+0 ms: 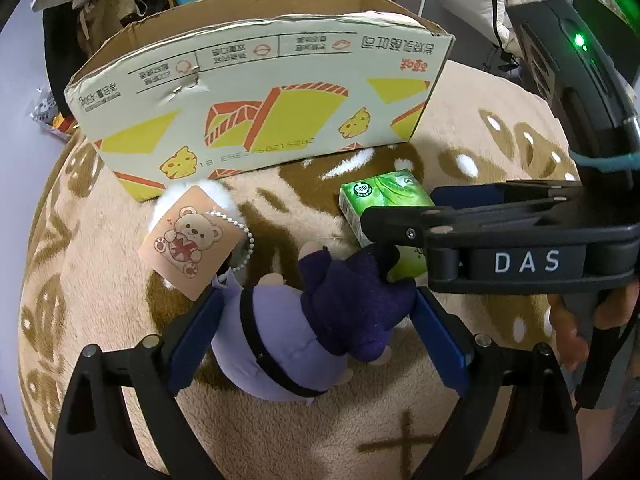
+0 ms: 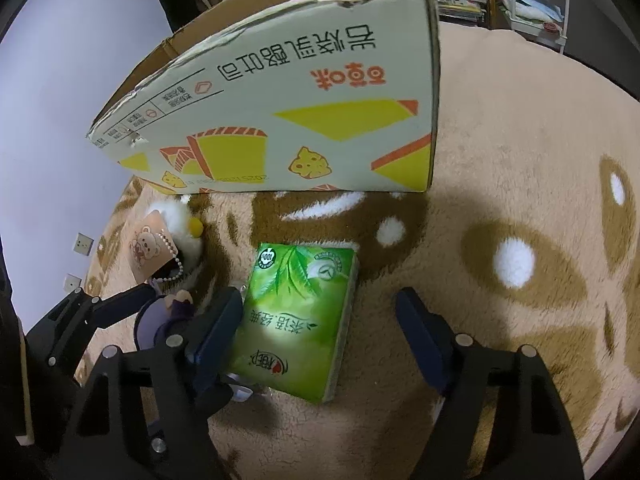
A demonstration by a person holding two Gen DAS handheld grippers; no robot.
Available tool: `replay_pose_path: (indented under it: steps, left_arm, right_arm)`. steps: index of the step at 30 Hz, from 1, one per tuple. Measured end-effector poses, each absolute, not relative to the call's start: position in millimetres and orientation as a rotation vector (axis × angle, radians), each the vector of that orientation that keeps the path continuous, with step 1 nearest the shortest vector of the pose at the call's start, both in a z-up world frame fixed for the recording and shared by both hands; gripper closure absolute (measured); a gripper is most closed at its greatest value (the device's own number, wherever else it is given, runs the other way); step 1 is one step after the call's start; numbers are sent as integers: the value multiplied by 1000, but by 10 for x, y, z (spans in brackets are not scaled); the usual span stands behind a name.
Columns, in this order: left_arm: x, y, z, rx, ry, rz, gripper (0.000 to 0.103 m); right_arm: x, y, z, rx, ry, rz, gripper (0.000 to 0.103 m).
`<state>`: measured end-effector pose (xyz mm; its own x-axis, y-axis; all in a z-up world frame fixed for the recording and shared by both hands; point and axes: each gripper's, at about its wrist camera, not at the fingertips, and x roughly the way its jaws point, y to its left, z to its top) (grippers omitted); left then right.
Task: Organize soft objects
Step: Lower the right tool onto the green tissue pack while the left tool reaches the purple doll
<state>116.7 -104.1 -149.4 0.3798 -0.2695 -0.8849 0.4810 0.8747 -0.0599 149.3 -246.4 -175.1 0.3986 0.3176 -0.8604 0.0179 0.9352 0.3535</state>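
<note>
A purple plush doll with a white fluffy head and a bear tag lies on the beige rug. My left gripper is open, its blue pads on either side of the doll's body. A green tissue pack lies on the rug beside the doll; it also shows in the left wrist view. My right gripper is open around the pack, the left pad close to its side. The doll shows at the left of the right wrist view.
An open cardboard box with yellow cheese prints stands on the rug just behind both objects; it also shows in the right wrist view. The round patterned rug extends to the right. Shelves and clutter stand beyond the rug.
</note>
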Motion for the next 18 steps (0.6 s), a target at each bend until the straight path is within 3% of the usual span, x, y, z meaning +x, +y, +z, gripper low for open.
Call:
replay_pose_path:
  steps: [7, 13, 15, 18]
  left_arm:
    - [1193, -969, -1450, 181, 1092, -460, 11]
    - [1264, -849, -1415, 90, 1110, -436, 11]
    - [1275, -799, -1387, 59, 1101, -431, 18]
    - [1285, -750, -1370, 24, 1102, -435, 22]
  right_arm:
    - [1488, -2493, -1759, 335, 1152, 178, 32]
    - [1488, -2426, -1773, 295, 1153, 172, 33]
    - [1489, -2395, -1781, 283, 1152, 169, 34]
    - [1486, -2365, -1772, 283, 1140, 172, 47]
